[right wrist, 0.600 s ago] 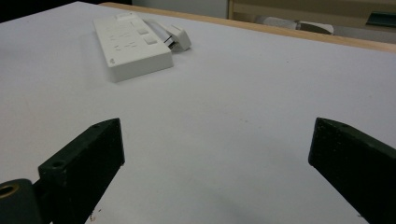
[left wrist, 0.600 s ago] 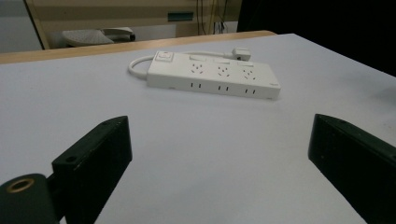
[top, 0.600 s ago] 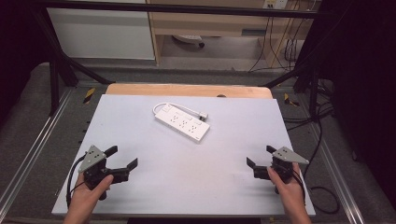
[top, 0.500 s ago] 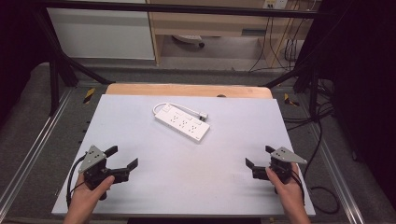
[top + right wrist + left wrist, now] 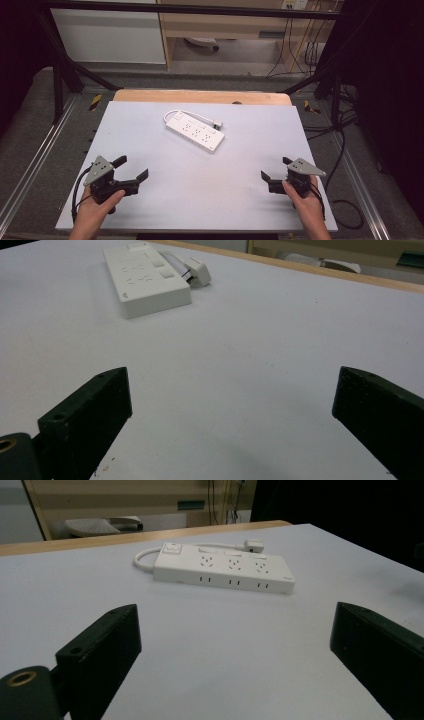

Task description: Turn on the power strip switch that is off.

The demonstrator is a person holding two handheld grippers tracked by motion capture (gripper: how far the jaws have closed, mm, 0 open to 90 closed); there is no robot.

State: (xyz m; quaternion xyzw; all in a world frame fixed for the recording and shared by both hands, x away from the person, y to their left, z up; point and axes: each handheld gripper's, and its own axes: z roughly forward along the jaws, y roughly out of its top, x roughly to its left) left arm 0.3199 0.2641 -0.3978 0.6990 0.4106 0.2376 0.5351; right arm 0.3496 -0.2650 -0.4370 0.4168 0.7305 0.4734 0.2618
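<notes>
White tabletop [image 5: 165,200], one power strip [image 5: 196,132] lying flat near its far middle, both grippers parked at the near edge.

Left gripper [image 5: 131,169] and right gripper [image 5: 276,169] both stand with jaws spread wide and hold nothing; each is well apart from the strip, which lies diagonally with its short cable [image 5: 172,114] looped round the far side and its plug [image 5: 217,124] just beside the body. Likely trouble: the slick, low casing may skid or pivot if one jaw touches first, a grip across its long side may exceed the jaw spread, and the stiff cable could drag the plug along.
</notes>
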